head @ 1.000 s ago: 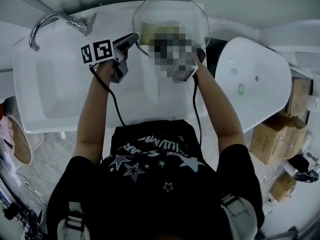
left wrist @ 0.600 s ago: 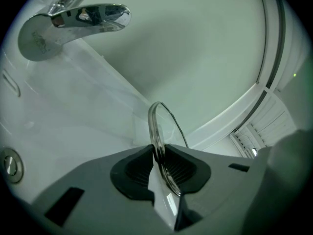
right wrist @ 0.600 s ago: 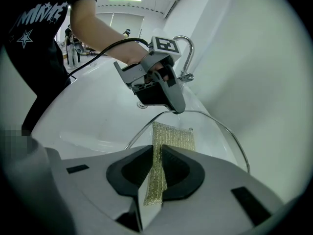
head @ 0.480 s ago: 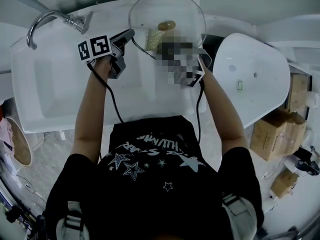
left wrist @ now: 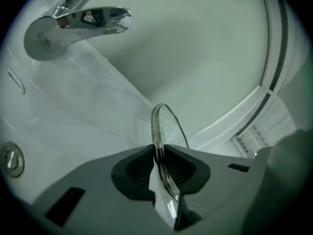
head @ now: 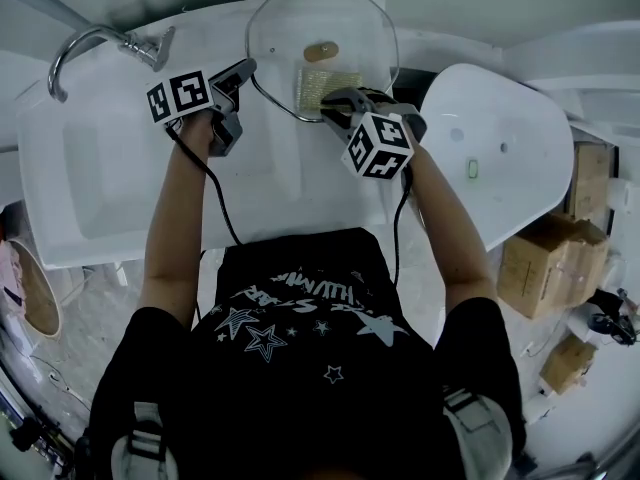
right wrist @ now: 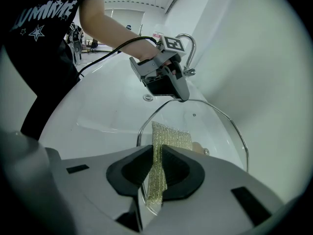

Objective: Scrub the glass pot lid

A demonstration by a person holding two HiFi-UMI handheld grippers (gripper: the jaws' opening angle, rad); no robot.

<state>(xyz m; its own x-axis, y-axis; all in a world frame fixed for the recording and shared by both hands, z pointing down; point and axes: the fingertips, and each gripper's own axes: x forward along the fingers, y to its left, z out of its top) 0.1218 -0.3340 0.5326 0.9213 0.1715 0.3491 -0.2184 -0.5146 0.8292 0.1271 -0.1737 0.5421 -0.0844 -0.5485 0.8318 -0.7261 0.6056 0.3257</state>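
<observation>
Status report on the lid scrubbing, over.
Left gripper clamped on glass lid rim, jaws just closed further. Right gripper shut on gold scrub pad, pad against the glass. Nothing in the way.

Left gripper (head: pixel 246 69), jaws just closing on lid (head: pixel 285 23) — right gripper (head: pixel 336 99) clamps cloth (head: pixel 326 78).

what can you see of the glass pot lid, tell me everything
The glass pot lid is a round, clear pane with a thin metal rim and a tan knob at its middle. It is held tilted over the back of the white basin. The left gripper, whose jaws have just been closing, clamps its rim; the right gripper holds a yellow scrub cloth against the glass.
</observation>
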